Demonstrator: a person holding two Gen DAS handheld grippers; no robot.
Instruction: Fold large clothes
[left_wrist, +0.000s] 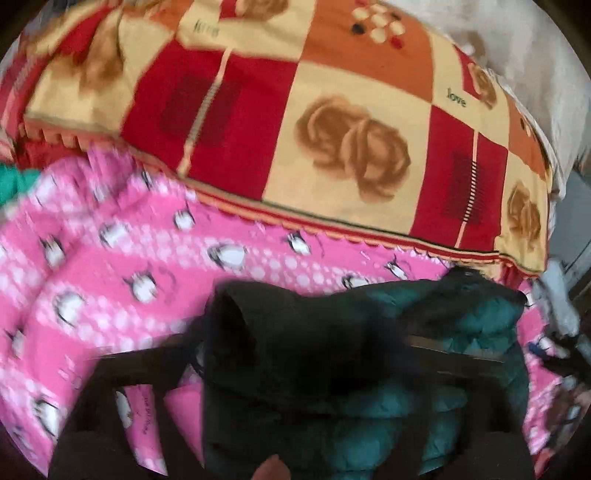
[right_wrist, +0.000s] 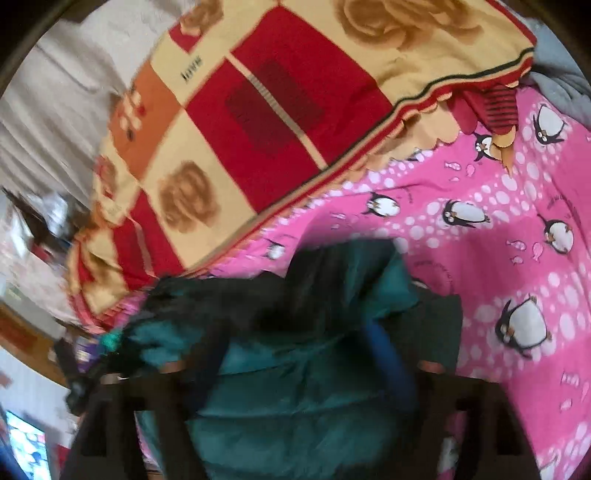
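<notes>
Teal jacket (left_wrist: 369, 369) bunched on pink penguin sheet (left_wrist: 110, 266); left gripper (left_wrist: 295, 354) and right gripper (right_wrist: 295, 369) spread wide (blurred), grip undeterminable.

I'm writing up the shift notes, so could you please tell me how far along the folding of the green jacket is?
Little looks done: the green jacket is bunched in a heap on the pink penguin sheet, with no neat fold visible. In hand: both grippers are at the jacket, fabric lying between the fingers in each view, though blur hides whether they are clamped. Left: spreading it flat and folding it. The rose blanket lies behind.
</notes>
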